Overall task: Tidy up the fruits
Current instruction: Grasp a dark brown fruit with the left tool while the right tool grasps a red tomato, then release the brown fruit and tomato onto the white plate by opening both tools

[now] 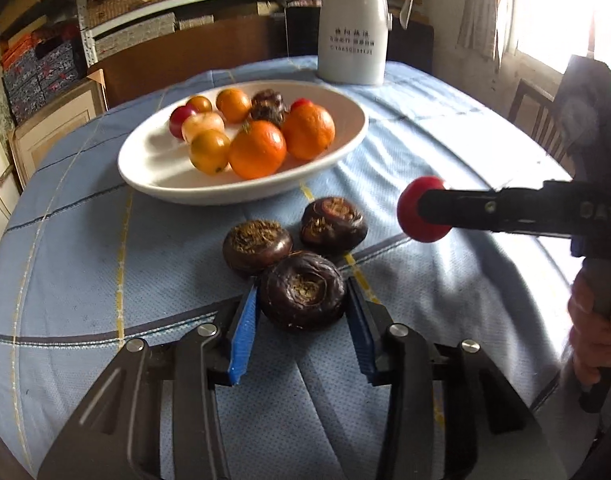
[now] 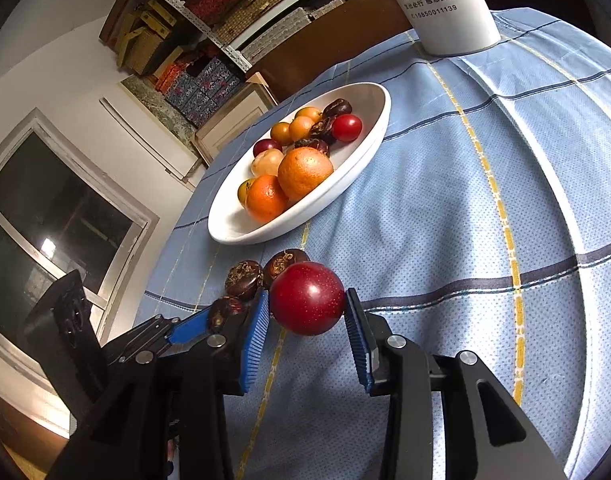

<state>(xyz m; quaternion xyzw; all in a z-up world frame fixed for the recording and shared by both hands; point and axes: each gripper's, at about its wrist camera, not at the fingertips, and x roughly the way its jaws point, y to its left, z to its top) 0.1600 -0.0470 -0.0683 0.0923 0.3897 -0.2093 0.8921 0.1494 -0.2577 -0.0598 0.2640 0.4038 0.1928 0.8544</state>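
Right claw [image 2: 307, 312] gripping plum [image 2: 305, 304], bowl [image 2: 369, 98] holding oranges [image 2: 303, 172]

Glossy ceramic bowl [image 1: 145, 172], woven cloth tablecloth [image 1: 105, 240]

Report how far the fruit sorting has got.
Done: oranges and small fruits already lie in the white bowl. In hand: the right tongs hold a red plum above the cloth; the left tongs straddle one dark water chestnut, apparently not yet squeezed. Left: two more chestnuts on the tablecloth.
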